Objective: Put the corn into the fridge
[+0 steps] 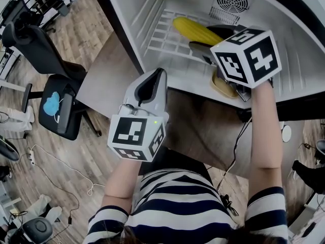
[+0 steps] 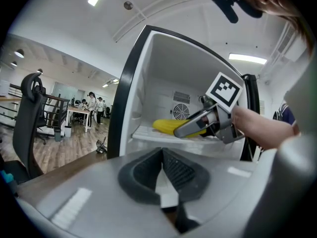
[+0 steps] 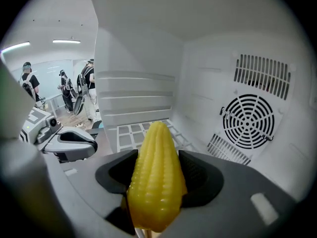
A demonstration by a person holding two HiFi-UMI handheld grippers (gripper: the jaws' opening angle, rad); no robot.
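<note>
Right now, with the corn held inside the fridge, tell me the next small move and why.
Probably lower the right claw slightly until the corn rests on the wire shelf. The claw is shut on the corn, already inside the fridge above the shelf; contact cannot be confirmed.

Can't see the near end of the corn (image 1: 195,30) from the head view. Tucked behind the marker cube (image 1: 247,56) of the right gripper (image 3: 157,171), along with most of the jaws. Lost the corn's bottom end to the lower edge in the right gripper view. Only got part of the fridge (image 1: 137,14) too, chopped off at the top of the head view. Can't make out much of the people (image 2: 94,103) way back in the left gripper view, too tiny.
</note>
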